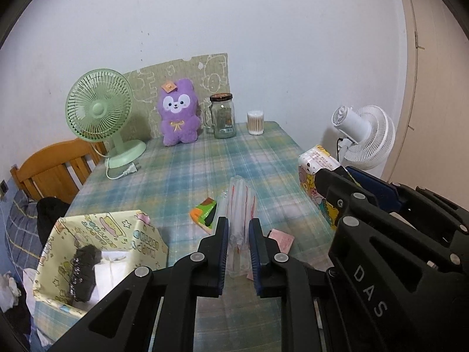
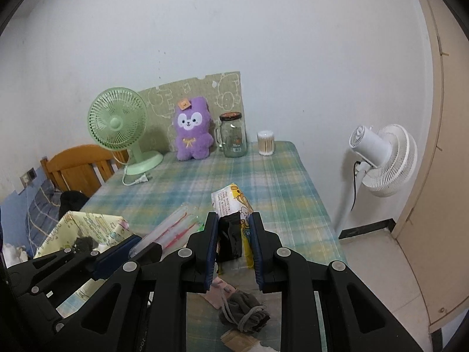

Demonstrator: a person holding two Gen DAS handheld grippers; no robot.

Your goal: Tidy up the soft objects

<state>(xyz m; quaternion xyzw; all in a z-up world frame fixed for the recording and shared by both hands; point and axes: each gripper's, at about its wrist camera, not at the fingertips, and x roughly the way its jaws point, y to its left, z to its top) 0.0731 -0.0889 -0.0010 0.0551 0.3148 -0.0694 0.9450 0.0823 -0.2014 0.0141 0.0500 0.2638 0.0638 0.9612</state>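
Left gripper (image 1: pixel 238 242) jaws pinch a clear toothbrush pack (image 1: pixel 240 205); right gripper (image 2: pixel 233 242) jaws pinch a tissue pack (image 2: pixel 233 202). Only the right wrist view shows grey socks (image 2: pixel 244 314) on the worktop (image 2: pixel 263 182).

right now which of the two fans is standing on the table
The green fan, sitting on the plaid tablecloth at the back left beside the purple plush. The white fan stands on a pole on the floor, off the table's right edge.
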